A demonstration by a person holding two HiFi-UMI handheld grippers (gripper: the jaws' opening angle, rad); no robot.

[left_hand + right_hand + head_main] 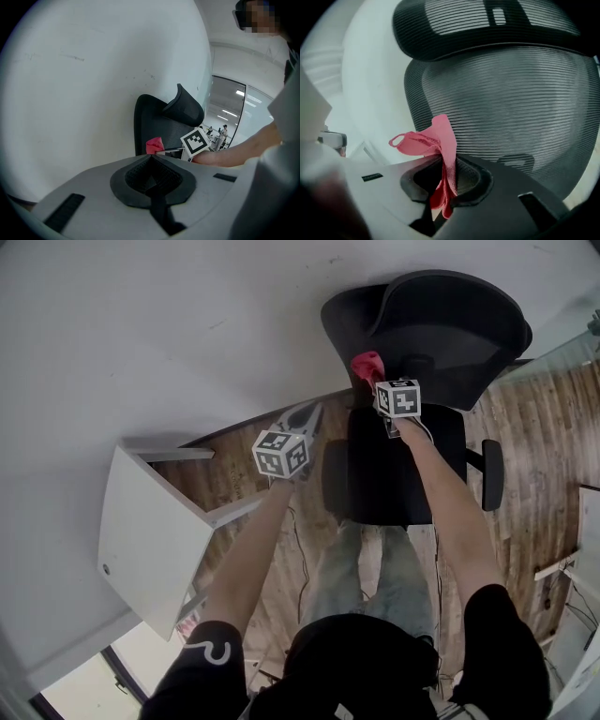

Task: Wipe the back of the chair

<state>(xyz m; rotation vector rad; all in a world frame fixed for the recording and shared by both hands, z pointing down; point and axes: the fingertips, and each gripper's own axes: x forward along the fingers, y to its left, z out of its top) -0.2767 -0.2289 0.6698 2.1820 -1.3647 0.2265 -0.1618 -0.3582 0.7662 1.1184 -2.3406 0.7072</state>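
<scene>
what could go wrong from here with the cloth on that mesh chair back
1. The right gripper pinches only a narrow fold of the pink cloth; dragging it over the mesh back could pull it out.
2. The cloth flops to one side, so bare jaw might rub the mesh.
3. The left gripper is shut on nothing and off the mesh back, which may swing away when pushed.

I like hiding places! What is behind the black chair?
Behind the black mesh office chair stands a plain white wall. Its backrest covers the spot right behind it, so anything there is hidden.
</scene>
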